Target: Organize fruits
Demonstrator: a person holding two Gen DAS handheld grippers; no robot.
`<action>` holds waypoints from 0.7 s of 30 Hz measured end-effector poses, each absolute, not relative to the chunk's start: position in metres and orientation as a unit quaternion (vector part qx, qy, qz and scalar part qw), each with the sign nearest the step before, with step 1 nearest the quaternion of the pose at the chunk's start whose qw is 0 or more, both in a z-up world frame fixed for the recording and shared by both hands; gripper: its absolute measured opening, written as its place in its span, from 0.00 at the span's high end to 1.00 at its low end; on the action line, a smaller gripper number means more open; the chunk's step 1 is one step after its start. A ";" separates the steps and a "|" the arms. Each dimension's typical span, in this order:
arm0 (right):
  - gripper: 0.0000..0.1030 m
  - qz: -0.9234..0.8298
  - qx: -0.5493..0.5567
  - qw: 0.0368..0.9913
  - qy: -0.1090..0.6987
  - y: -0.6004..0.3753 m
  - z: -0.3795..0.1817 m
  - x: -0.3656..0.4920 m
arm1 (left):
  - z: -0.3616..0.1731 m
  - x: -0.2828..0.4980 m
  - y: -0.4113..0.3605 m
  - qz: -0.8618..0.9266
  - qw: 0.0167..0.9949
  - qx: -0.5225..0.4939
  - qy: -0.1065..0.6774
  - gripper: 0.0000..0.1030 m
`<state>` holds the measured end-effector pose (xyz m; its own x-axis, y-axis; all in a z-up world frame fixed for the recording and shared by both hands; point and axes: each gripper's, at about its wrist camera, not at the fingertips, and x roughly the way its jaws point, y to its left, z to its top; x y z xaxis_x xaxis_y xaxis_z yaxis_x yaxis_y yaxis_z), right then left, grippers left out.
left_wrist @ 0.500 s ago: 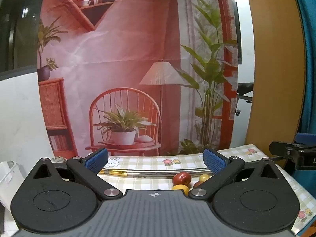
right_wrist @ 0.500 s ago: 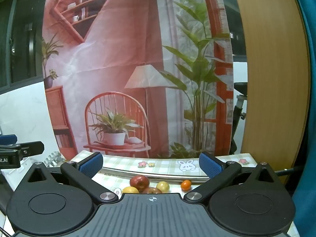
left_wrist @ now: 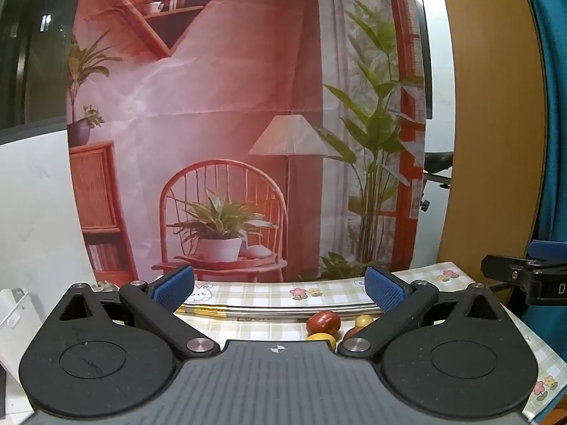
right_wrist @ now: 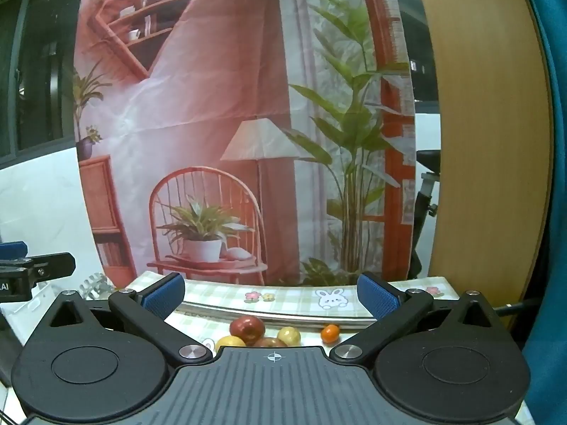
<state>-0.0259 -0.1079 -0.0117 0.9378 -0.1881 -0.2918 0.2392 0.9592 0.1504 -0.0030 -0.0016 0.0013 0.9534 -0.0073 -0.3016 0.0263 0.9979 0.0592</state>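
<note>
From the left wrist, the left hand-held gripper stood wide apart, holding nothing. The red apple lay on the checked bench, just in front of a steel tray rim; a yellow fruit sat just beside the apple.

From the right wrist, the right hand-held gripper was likewise spread wide and empty. A small orange lay apart from the apple, to its right.

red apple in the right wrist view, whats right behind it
Behind the red apple a metal tray rim runs across the checked tablecloth. The tray's inside is hidden at this low angle.
</note>
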 end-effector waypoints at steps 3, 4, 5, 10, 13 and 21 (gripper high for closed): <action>0.00 -0.109 0.092 0.980 0.138 -0.108 -0.013 -0.026 | 0.002 -0.004 -0.002 -0.010 0.988 0.031 0.151 0.00; 0.00 -0.108 0.092 0.980 0.138 -0.109 -0.013 -0.025 | 0.002 -0.004 -0.002 -0.010 0.988 0.031 0.150 0.00; 0.00 -0.109 0.092 0.980 0.138 -0.108 -0.013 -0.025 | 0.003 -0.005 -0.002 -0.011 0.988 0.031 0.149 0.00; 0.00 -0.110 0.093 0.980 0.136 -0.109 -0.010 -0.030 | 0.001 -0.007 -0.002 -0.011 0.988 0.036 0.149 0.00; 0.00 -0.112 0.092 0.980 0.135 -0.110 -0.008 -0.033 | 0.001 -0.008 -0.002 -0.014 0.988 0.034 0.149 0.00; 0.00 -0.115 0.089 0.980 0.132 -0.111 -0.005 -0.035 | 0.001 -0.010 -0.002 -0.017 0.989 0.030 0.145 0.00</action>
